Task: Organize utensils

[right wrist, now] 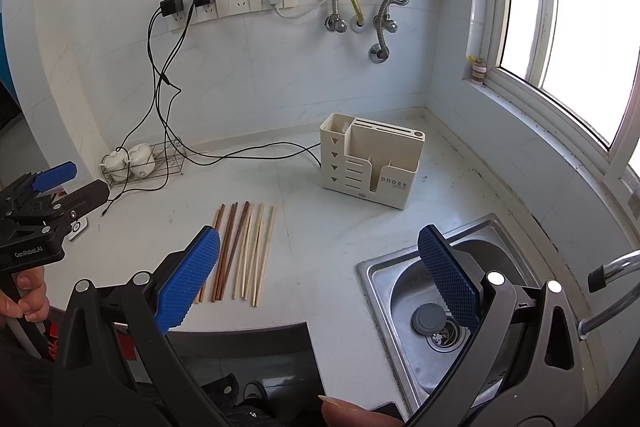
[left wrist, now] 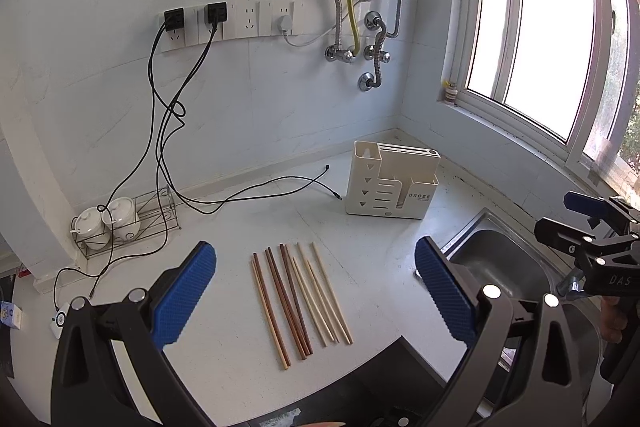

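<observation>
Kitchen corner, pale desk point(left wrist: 224, 379). Lying flat near the front edge, side by side and touching: ten chopsticks point(left wrist: 298, 301) by best count, five darker brown to the left, five pale to the right; exact number hard to confirm where sticks overlap. Further back, near the sink point(right wrist: 400, 291), one cream utensil holder point(left wrist: 390, 183), upright, seemingly empty, well apart from the chopsticks.

Left gripper point(left wrist: 316, 291) hovering above the chopsticks, jaws wide, holding nothing. Right gripper point(right wrist: 320, 275) hovering between chopsticks and sink, jaws wide, holding nothing.

Likely risks: thin, tightly packed sticks, so closing on one could pinch a neighbour or roll others toward the desk edge; a poor grip could let a stick pivot and miss the holder's narrow slots; loose black cable point(left wrist: 280, 183) beside the holder could snag.
</observation>
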### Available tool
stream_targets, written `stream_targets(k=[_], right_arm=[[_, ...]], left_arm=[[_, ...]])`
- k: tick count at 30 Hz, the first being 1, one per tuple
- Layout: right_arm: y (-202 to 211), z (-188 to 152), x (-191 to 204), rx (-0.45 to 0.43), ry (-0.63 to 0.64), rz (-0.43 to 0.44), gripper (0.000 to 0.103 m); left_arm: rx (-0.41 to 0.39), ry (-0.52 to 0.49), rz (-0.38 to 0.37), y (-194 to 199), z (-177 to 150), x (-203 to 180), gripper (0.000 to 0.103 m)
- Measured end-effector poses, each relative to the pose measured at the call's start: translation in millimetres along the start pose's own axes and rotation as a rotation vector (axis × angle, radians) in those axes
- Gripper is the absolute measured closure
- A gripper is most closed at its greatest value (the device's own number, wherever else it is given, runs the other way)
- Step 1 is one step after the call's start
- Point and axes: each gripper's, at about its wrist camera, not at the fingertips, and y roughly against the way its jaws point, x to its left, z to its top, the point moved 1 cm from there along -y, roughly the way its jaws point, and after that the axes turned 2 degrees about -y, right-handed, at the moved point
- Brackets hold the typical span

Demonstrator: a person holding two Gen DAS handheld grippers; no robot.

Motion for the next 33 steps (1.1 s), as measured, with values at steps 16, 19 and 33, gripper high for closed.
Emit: stream_targets(k=[16,19,33], right_arm=[[0.4,-0.7,-0.6,-0.005,-0.008,-0.002,0.008],[1.1,-1.2,-1.5,-0.014,-0.014,-0.012,0.008],[1.4,-4.1,-2.8,-0.014,-0.022,-0.016,0.008]], left_arm=[[0.006,0.002,0.012,0.6,-4.4,-0.8,0.005],[-0.009,0.001,0.017,4.6,-1.2,-0.9,0.005],[0.004,-0.002,0.019,3.0,-1.4,-2.2,0.005]])
